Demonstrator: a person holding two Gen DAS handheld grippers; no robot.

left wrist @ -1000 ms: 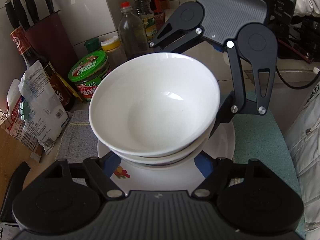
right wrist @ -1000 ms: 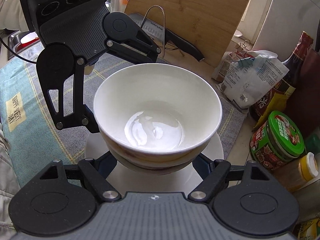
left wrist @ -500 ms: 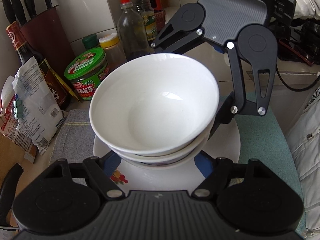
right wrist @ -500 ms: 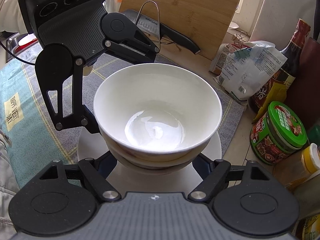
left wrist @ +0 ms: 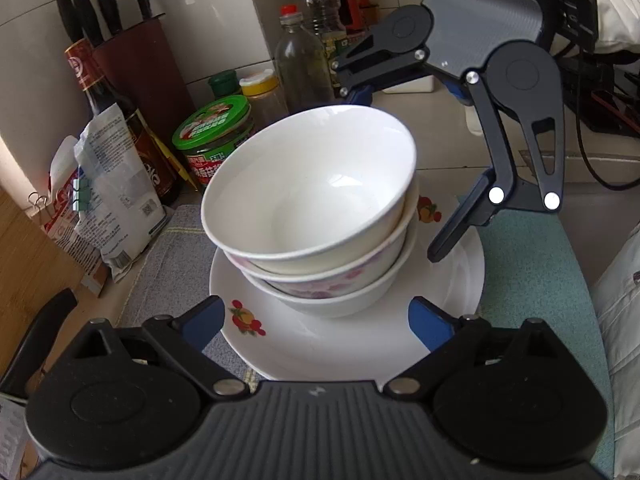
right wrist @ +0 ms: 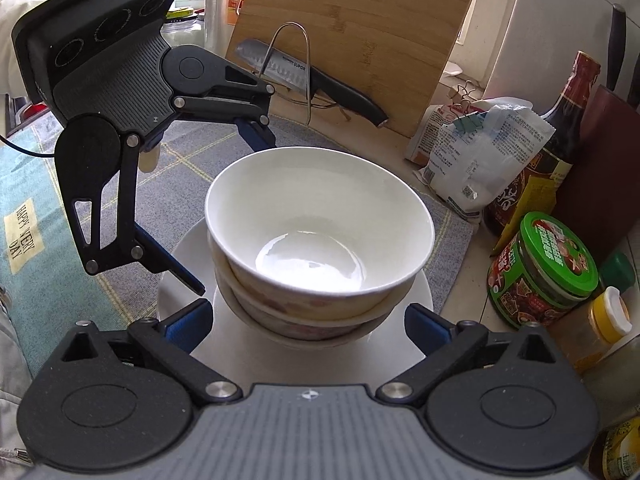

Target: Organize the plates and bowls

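Three nested bowls, the top one plain white (left wrist: 312, 192) (right wrist: 320, 208), stand on a white plate (left wrist: 320, 344) (right wrist: 256, 360) with fruit prints. The plate rests on a grey mat. My left gripper (left wrist: 316, 324) is at the plate's near rim in its own view, its jaws opening wide, blue pads clear of the rim. My right gripper (right wrist: 306, 324) faces it from the opposite side, jaws also opening, pads off the plate. Each view shows the other gripper's fingers (left wrist: 460, 224) (right wrist: 180, 272) spread beside the stack, holding nothing.
A green-lidded jar (left wrist: 214, 136) (right wrist: 548, 268), sauce bottles, a knife block (left wrist: 136, 68) and clipped bags (right wrist: 488, 156) crowd the wall side. A wooden cutting board (right wrist: 352, 32) and a knife on a wire rack (right wrist: 320, 76) stand behind. A teal cloth (left wrist: 532, 264) covers the other side.
Both grippers have spread their jaws and let go of the plate's rim. The plate with the bowls now sits on the mat, and both cameras have drawn back slightly.
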